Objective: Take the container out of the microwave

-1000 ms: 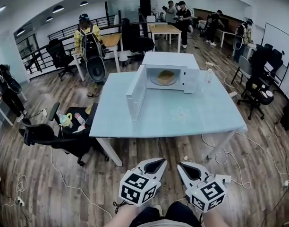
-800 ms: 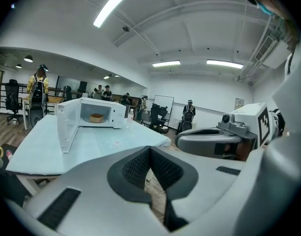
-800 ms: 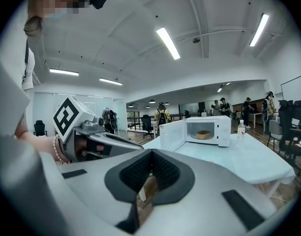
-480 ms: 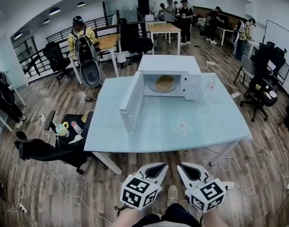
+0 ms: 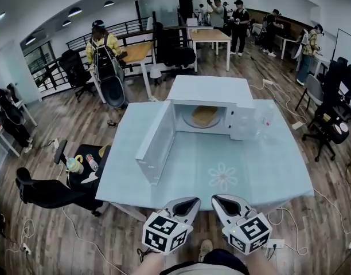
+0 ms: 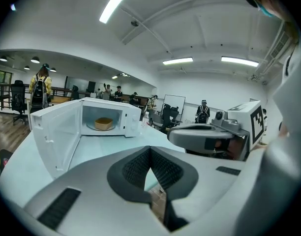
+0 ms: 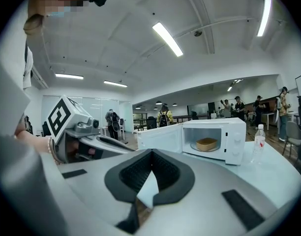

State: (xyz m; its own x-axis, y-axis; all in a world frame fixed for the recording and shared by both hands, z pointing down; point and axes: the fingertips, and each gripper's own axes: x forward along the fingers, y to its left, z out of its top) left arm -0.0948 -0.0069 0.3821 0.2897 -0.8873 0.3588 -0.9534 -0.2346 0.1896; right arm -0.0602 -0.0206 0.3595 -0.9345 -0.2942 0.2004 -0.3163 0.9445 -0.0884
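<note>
Container (image 5: 204, 115) sits inside the microwave (image 5: 210, 87), door swung out, on the bench (image 5: 250, 171), well ahead of both claws. The left claw (image 5: 185, 204) and right claw (image 5: 223, 203) are pinched together, holding nothing.

Container (image 5: 204, 116) in microwave (image 5: 236, 91): too small in every view to tell what it holds. Microwave panel markings unreadable. Clear bottle (image 5: 266, 121) beside it is faint in the head view, label illegible. Person's arms behind left gripper (image 5: 194, 200) and right gripper (image 5: 217, 199) cut off at bottom edge. Tabletop (image 5: 256, 171) near edge partly hidden by the gripper tips. Small items on black chair (image 5: 43, 191) can't be identified.
</note>
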